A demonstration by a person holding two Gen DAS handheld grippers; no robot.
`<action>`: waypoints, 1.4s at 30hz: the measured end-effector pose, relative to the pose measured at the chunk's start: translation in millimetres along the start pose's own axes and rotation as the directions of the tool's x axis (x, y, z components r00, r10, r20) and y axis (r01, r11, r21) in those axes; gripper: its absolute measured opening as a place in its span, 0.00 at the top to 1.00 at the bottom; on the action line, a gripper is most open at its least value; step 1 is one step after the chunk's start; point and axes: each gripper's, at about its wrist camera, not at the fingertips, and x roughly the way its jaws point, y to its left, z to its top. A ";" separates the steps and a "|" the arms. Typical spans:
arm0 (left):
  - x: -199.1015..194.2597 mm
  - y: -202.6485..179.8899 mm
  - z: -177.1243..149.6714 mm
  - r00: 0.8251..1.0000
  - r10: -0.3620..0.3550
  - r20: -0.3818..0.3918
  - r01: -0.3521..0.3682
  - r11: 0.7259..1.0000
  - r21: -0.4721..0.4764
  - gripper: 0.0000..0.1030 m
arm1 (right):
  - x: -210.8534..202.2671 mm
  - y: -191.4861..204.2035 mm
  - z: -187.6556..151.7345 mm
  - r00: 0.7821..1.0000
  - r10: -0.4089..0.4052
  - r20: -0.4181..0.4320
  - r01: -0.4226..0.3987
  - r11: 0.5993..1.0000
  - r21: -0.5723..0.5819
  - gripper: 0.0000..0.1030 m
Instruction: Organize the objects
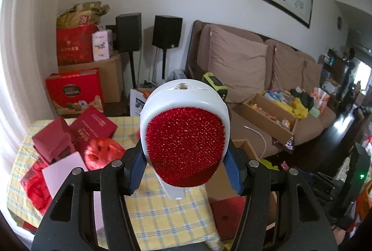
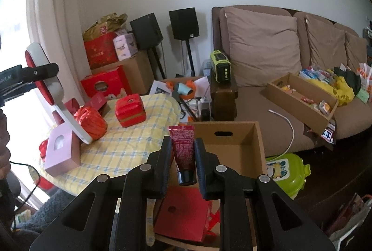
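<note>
- While the left gripper (image 1: 186, 153) clamps the white-framed lint brush (image 1: 184, 135) between its blue-padded fingers (image 1: 137, 169), the brush's red bristle face points back at the camera and its handle hangs down over the yellow checked tablecloth (image 1: 162, 216).
- From the right wrist view, that brush (image 2: 46, 79) is held tilted above the cloth's left side, handle end near the red raffia ball (image 2: 91, 122).
- Right gripper (image 2: 183, 158) is closed on a dark red cosmetic tube (image 2: 183, 148), black cap toward the camera, just in front of the open cardboard box (image 2: 234, 148).
- Inside that box lies a red paper bag (image 2: 183, 216).
- Left of the box, on the cloth, sit a red gift case (image 2: 130, 109) and a pink window box (image 2: 61, 153).
- Right of the box lies a green lidded container (image 2: 288, 172) on the floor.
- Behind the box stands a brown sofa (image 2: 267, 111) carrying a long cardboard tray (image 2: 300, 102) of snacks.
</note>
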 end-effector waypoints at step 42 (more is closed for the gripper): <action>81.8 -98.2 -42.5 0.983 -0.130 -0.130 0.142 0.986 0.090 0.45 | 34.4 -43.5 -28.2 0.996 -0.022 -0.087 0.033 0.992 0.125 0.81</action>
